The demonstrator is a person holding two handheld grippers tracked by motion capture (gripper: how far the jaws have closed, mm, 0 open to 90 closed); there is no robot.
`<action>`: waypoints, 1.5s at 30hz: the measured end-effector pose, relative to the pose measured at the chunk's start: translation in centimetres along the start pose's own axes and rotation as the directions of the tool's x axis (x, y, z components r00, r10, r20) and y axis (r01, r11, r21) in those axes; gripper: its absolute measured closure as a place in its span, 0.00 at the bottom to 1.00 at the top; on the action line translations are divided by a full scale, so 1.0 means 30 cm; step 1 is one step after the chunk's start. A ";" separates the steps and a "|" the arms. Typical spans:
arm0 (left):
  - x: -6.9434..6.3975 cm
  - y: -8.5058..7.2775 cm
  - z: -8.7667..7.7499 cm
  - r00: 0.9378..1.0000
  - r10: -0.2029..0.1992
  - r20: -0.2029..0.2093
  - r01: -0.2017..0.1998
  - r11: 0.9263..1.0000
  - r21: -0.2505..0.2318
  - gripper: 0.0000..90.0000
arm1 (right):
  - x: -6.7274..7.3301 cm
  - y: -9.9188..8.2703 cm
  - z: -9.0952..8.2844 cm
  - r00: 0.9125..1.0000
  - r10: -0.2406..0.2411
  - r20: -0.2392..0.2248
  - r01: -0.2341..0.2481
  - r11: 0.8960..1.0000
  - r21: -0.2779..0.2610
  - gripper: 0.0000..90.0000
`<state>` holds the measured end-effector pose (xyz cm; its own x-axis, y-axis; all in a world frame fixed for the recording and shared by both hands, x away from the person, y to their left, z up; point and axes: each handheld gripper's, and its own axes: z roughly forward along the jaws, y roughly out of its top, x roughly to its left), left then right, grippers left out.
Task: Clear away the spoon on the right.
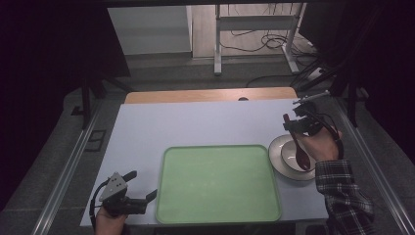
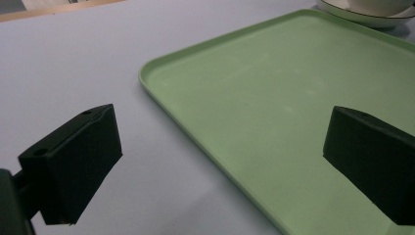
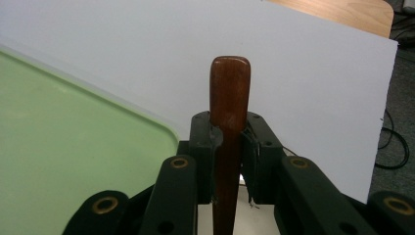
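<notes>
Left gripper (image 1: 142, 188): held low at the near left corner of the table (image 1: 195, 122), jaws spread wide with nothing between them; in the left gripper view (image 2: 220, 161) the jaws straddle the tray's near left edge.
Left hand (image 1: 108, 218): wraps the gripper's handle at the bottom edge of the high view.
Tray (image 1: 218, 183): green, flat and bare, just to the right of the left gripper and to the left of the right one; its rim (image 2: 205, 147) runs between the left jaws.
Plate (image 1: 276, 159): white, just beside the tray's far right corner, under the right gripper.
Bowl (image 1: 288, 155): white, sitting on the plate.
Spoon (image 1: 297, 147): dark wood, handle clamped in the right gripper, its bowl end hanging down into the bowl.
Right gripper (image 1: 293, 123): raised over the plate, jaws clenched on the spoon's handle (image 3: 229, 98), which stands up between them (image 3: 229, 147).
Right hand (image 1: 323, 144): grips the handle; plaid sleeve (image 1: 342, 196) behind it.
</notes>
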<state>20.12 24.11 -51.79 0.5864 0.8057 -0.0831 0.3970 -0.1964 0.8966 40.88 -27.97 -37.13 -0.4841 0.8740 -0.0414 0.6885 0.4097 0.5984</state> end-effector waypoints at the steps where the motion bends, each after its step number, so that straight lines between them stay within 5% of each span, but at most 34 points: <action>1: 0.000 0.000 0.000 1.000 0.000 0.000 0.000 1.000 0.000 0.01 | 0.003 0.003 -0.007 1.000 -0.005 0.000 0.005 1.000 -0.001 0.85; 15: -0.001 0.000 0.001 1.000 0.001 0.001 -0.001 1.000 0.001 0.01 | 0.064 0.018 -0.052 0.999 -0.020 -0.043 0.022 0.998 0.054 0.85; 45: -0.001 0.000 0.003 1.000 -0.001 0.006 0.001 1.000 0.002 0.01 | 0.241 -0.028 0.050 0.987 -0.023 -0.157 0.051 0.983 0.176 0.85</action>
<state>20.17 24.05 -51.81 0.5903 0.8025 -0.0862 0.3985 -0.1969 0.8958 37.61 -21.60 -39.12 -0.5782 0.8128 0.0709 0.7475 0.4930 0.4452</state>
